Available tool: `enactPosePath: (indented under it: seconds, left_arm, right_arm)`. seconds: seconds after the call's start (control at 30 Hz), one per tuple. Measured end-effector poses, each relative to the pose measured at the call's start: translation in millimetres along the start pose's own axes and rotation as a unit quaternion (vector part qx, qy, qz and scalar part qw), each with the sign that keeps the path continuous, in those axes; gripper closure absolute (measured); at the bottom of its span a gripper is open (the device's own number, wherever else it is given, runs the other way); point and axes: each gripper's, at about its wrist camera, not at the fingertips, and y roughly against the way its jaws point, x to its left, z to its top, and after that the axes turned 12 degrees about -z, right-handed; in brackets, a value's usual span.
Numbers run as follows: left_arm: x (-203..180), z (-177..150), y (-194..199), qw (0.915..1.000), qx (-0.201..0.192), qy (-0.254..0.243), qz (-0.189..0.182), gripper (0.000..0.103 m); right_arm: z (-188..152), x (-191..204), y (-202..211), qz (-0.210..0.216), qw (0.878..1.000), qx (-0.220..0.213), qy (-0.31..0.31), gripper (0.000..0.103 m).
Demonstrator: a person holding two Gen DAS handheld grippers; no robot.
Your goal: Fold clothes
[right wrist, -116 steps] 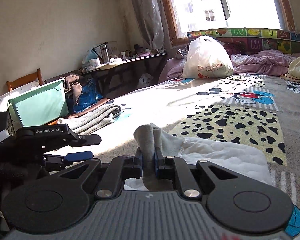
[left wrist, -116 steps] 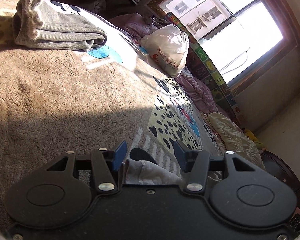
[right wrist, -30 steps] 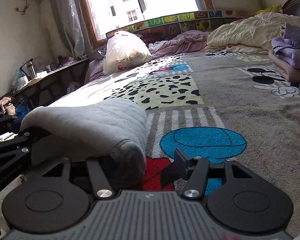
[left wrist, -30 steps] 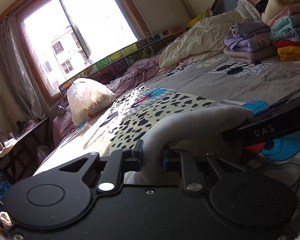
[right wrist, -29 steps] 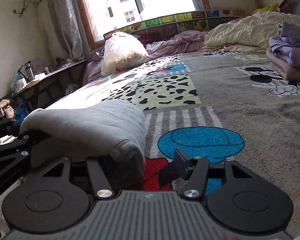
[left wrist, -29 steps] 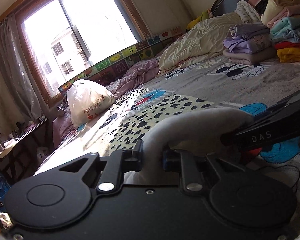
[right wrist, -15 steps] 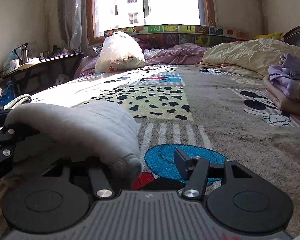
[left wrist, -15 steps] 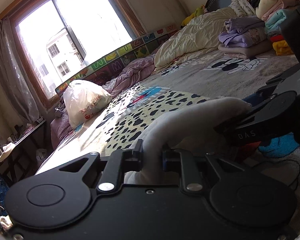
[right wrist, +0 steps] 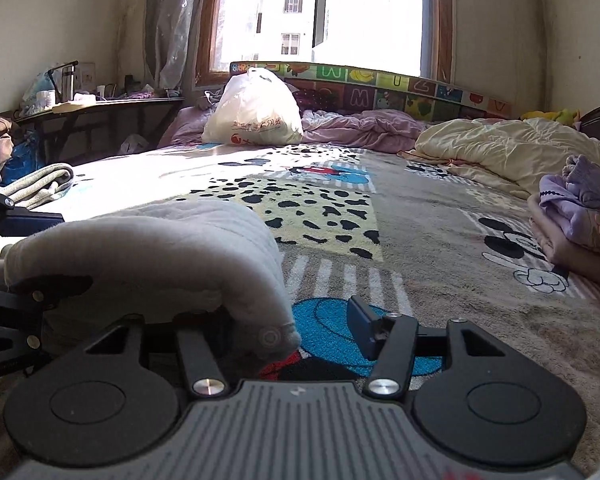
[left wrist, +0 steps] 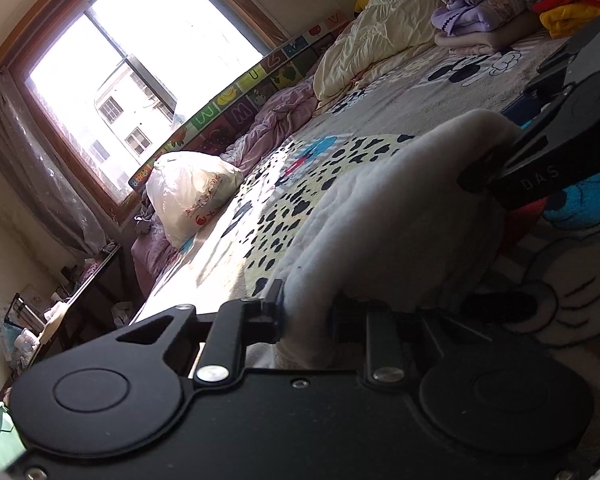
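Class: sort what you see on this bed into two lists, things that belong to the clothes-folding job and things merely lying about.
Job:
grey garment
left gripper
right gripper
stack of folded clothes

Lying about:
white plastic bag
cream quilt
purple sheet
cartoon blanket

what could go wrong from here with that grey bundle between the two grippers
1. The right gripper stands open, one finger under the folded grey garment and the other clear of it. The bundle may sag or unroll on that side.
2. The left gripper pinches only one end of the cloth, and its jaws have just been opening slightly; the cloth could slip out.
3. The grippers sit close together and might bump.
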Motion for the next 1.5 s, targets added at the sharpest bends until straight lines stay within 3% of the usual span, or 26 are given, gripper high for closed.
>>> enactPosePath:
  seconds: [0.03,0.1,0.2,0.23,0.43,0.6,0.7,0.77,0.83,0.93,1.03,1.13,1.2,1.3,1.4,1.5]
  left_arm:
    - [0,3,3,0.9992,-0.012,-0.020,0.032,0.083]
    - [-4,3,4,0.9979,-0.016,-0.050,0.038,0.084]
    - [-19,-23,-23,0.9933,0.069,-0.090,-0.025,0.084]
    - [-20,-30,-27,0.9916,0.084,-0.088,-0.043,0.084]
    - [-9,-29,-26,0.9930,0.081,-0.046,-0.073,0.086]
    - [-6,-24,-30,0.9925,0.084,-0.018,-0.087,0.086]
    - [2,-16,-18,0.9892,0.079,-0.001,-0.123,0.073]
    - [18,-12,-2,0.9841,0.062,0.031,-0.163,0.053]
    - [37,-10,19,0.9749,0.032,0.079,-0.206,0.048]
    - [72,-15,38,0.9544,-0.037,0.194,-0.224,0.048]
    - [94,-26,24,0.9229,-0.074,0.332,-0.181,0.050]
    - [92,-29,0,0.9017,-0.060,0.395,-0.164,0.054]
    - [86,-27,-9,0.9021,-0.048,0.392,-0.174,0.054]
    - [74,-22,-16,0.9109,-0.020,0.362,-0.197,0.054]
    - [56,-27,-36,0.9125,0.055,0.348,-0.207,0.048]
    - [52,-26,-40,0.9161,0.064,0.341,-0.201,0.045]
  right_arm:
    - [0,-2,-2,0.004,1.000,0.005,-0.006,0.046]
    - [-1,-6,-6,0.012,1.000,0.014,-0.019,0.044]
    - [-4,-10,-10,0.016,0.999,0.025,-0.031,0.040]
    - [-5,-13,-13,0.018,0.998,0.033,-0.044,0.040]
    - [-11,-37,-30,0.050,0.988,0.078,-0.121,0.035]
    - [-11,-45,-34,0.068,0.982,0.098,-0.145,0.033]
    - [-6,-45,-32,0.078,0.982,0.106,-0.138,0.031]
    - [1,-41,-18,0.087,0.986,0.096,-0.104,0.031]
    - [2,-45,-1,0.100,0.987,0.089,-0.088,0.031]
    - [1,-56,25,0.119,0.987,0.083,-0.075,0.035]
    - [11,-65,48,0.142,0.985,0.038,-0.092,0.040]
    - [34,-60,46,0.176,0.978,0.006,-0.108,0.048]
    - [52,-49,32,0.202,0.974,-0.003,-0.102,0.048]
    - [65,-33,0,0.239,0.965,0.023,-0.105,0.051]
    - [62,-20,-35,0.241,0.964,0.070,-0.089,0.052]
    - [39,-7,-56,0.223,0.972,0.071,-0.012,0.064]
